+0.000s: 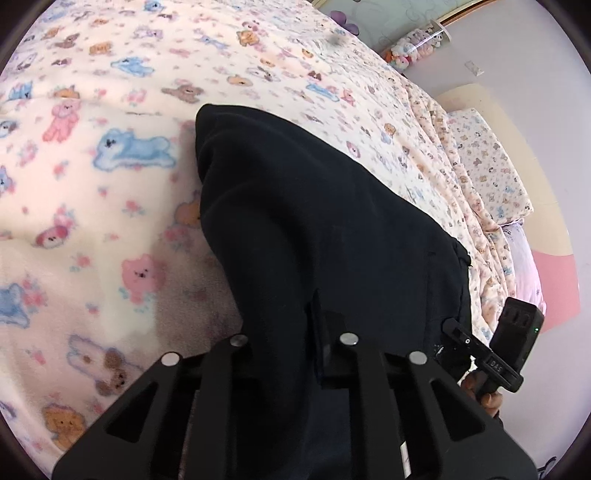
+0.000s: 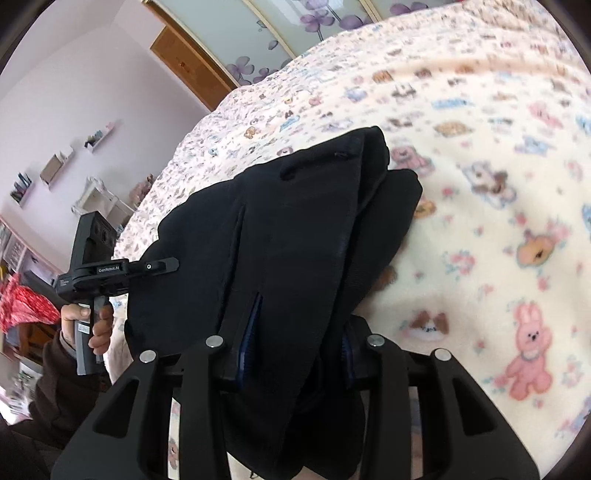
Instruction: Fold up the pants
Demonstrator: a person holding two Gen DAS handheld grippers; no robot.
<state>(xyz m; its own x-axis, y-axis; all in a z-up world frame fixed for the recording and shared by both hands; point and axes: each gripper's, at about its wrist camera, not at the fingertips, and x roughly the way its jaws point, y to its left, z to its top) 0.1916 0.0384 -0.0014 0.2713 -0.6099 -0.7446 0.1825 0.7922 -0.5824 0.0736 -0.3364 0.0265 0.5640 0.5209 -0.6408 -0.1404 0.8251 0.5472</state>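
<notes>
Black pants (image 1: 314,206) lie folded lengthwise on a bed blanket (image 1: 110,184) printed with teddy bears. My left gripper (image 1: 291,314) is shut on the near end of the cloth, which drapes over one finger and hides it. In the right wrist view the pants (image 2: 295,206) run away from me in a thick doubled bundle. My right gripper (image 2: 295,332) is shut on that bundle, blue pads showing on either side. The left gripper (image 2: 173,263) bites the pants' left edge, held by a person's hand (image 2: 92,325). The right gripper (image 1: 448,326) shows at the pants' right edge.
The blanket (image 2: 498,221) spreads wide around the pants. A pillow (image 1: 487,162) lies at the bed's far end, with plush toys (image 1: 413,44) on a shelf beyond. A wardrobe with purple flowers (image 2: 295,22), wall shelves (image 2: 55,162) and red cloth (image 2: 22,302) are past the bed edge.
</notes>
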